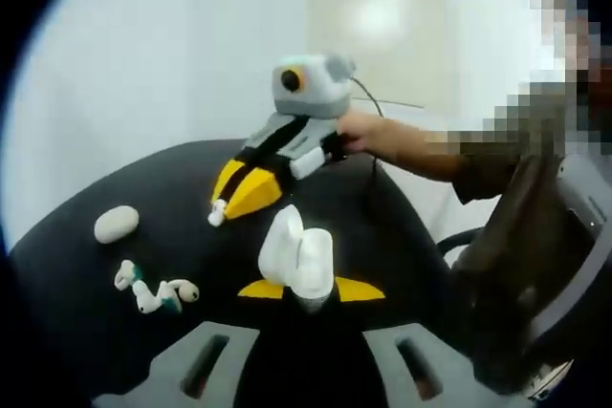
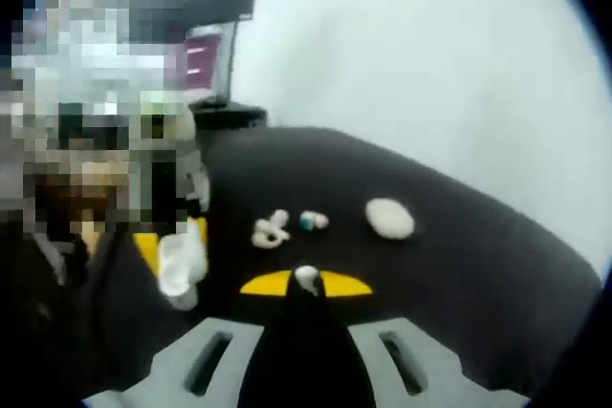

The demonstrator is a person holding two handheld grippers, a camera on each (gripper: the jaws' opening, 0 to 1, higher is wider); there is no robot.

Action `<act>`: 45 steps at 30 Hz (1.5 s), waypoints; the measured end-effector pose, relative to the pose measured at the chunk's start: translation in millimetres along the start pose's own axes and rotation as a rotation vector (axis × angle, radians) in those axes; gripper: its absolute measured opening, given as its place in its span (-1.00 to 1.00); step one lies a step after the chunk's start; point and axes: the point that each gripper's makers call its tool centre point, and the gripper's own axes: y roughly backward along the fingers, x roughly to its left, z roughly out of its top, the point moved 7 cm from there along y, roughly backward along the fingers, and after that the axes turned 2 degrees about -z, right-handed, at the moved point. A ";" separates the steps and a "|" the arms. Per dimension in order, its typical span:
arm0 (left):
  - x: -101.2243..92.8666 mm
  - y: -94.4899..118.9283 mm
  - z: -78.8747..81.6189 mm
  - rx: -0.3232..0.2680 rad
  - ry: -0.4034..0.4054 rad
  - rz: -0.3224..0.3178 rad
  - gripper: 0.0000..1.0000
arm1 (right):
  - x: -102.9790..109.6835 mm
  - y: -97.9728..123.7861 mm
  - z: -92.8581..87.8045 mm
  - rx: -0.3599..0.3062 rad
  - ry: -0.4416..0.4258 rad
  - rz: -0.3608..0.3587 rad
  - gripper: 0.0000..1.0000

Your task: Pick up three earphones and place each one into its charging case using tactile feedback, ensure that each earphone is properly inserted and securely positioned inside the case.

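Left gripper view. We look along our left gripper (image 1: 309, 290), whose yellow-tipped jaws are clenched on an open white charging case (image 1: 297, 255), lid raised, held above the dark table (image 1: 86, 265). The right gripper (image 1: 222, 209) enters from the far side, carried by a hand (image 1: 361, 131); a small white earphone (image 1: 217, 212) sits pinched at its jaw tips, short of the case. On the table to the left lie loose earphones (image 1: 153, 289) in a small cluster and, beyond them, a closed white oval case (image 1: 116, 224).

Right gripper view. Here the jaws of the right gripper grasp the same earphone, a small pale bud between the yellow tips. The held charging case appears at the left of this view, the loose earphones and the oval case on the table beyond.

Risks, as we judge them. The bud is held by a narrow pinch and may twist or drop as it nears the case. The case, gripped in mid-air, could tilt under pressure, so that the earphone seats crooked or sits proud of its socket. Blur hides the sockets from us, so alignment must rest on touch; a hard push off-axis could knock the case loose.
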 end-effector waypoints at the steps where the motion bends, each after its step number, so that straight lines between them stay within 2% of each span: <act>1: -0.1 0.0 -0.2 0.000 0.003 0.000 -0.72 | -1.0 2.2 -1.8 0.019 0.014 -0.003 -0.76; 3: -0.9 0.1 -0.4 0.001 0.005 0.002 -0.72 | -5.5 6.3 -6.2 0.032 0.091 -0.045 -0.76; 6: -1.5 0.1 -0.6 0.002 0.002 0.004 -0.72 | -1.7 6.7 -14.4 0.034 0.158 -0.037 -0.76; 8: -1.9 0.0 -0.9 0.003 0.004 0.003 -0.72 | -0.5 5.5 -23.7 0.059 0.245 -0.038 -0.75; 9: -1.9 -0.1 -1.0 0.002 0.004 0.002 -0.72 | -0.8 5.1 -25.7 0.053 0.306 -0.053 -0.72; 10: -1.8 -0.2 -1.1 0.003 0.005 0.001 -0.72 | -0.2 4.6 -24.2 0.015 0.362 -0.066 -0.71; 11: -2.0 -0.1 -1.4 0.002 0.004 0.001 -0.72 | 0.0 4.4 -24.4 0.015 0.398 -0.061 -0.68; 14: -2.5 0.1 -2.1 0.002 0.003 0.001 -0.72 | -3.6 7.3 -24.3 0.013 0.384 -0.082 -0.59; 20: -3.4 1.0 -3.4 0.002 0.000 0.000 -0.72 | -13.6 22.3 -25.4 0.055 0.408 -0.125 -0.58; 23: -5.3 0.3 -4.0 0.002 0.002 -0.004 -0.72 | -20.0 30.6 -20.6 0.027 0.362 -0.168 -0.58; 27: -7.5 -0.3 -4.6 0.003 0.000 -0.006 -0.72 | -23.0 33.8 -11.4 -0.091 0.234 -0.175 -0.59; 30: -8.7 -0.6 -5.1 0.003 -0.005 -0.006 -0.72 | -22.2 27.2 7.4 -0.196 0.098 -0.144 -0.64; 32: -8.9 -0.8 -5.4 0.003 -0.003 -0.007 -0.72 | -19.9 19.7 23.2 -0.235 0.060 -0.117 -0.83; 33: -9.1 -0.9 -5.5 0.002 -0.002 -0.008 -0.72 | -17.4 15.7 29.1 -0.230 0.054 -0.083 -0.91; 34: -9.1 -1.0 -5.6 0.001 -0.001 -0.008 -0.72 | -14.3 10.1 35.3 -0.237 0.047 -0.036 -0.92; 35: -9.1 -1.1 -5.8 0.000 0.001 -0.008 -0.72 | -14.0 7.4 37.3 -0.233 0.023 -0.018 -0.93; 36: -9.1 -1.1 -6.0 -0.001 0.003 -0.009 -0.72 | -13.9 4.3 38.8 -0.203 0.004 0.004 -0.92; 38: -9.1 -1.2 -6.2 -0.002 0.005 -0.010 -0.72 | -21.8 3.4 40.5 -0.175 -0.010 -0.049 -0.92; 40: -9.1 -1.3 -6.4 -0.001 0.005 -0.010 -0.72 | -25.0 11.5 32.1 -0.138 -0.031 -0.100 -0.91; 41: -8.9 -1.3 -6.4 -0.001 0.004 -0.009 -0.72 | -24.2 16.6 24.3 -0.110 -0.061 -0.129 -0.88; 45: -8.7 -1.6 -6.2 0.002 -0.001 -0.009 -0.72 | -7.2 32.1 -10.3 -0.109 -0.080 -0.158 -0.77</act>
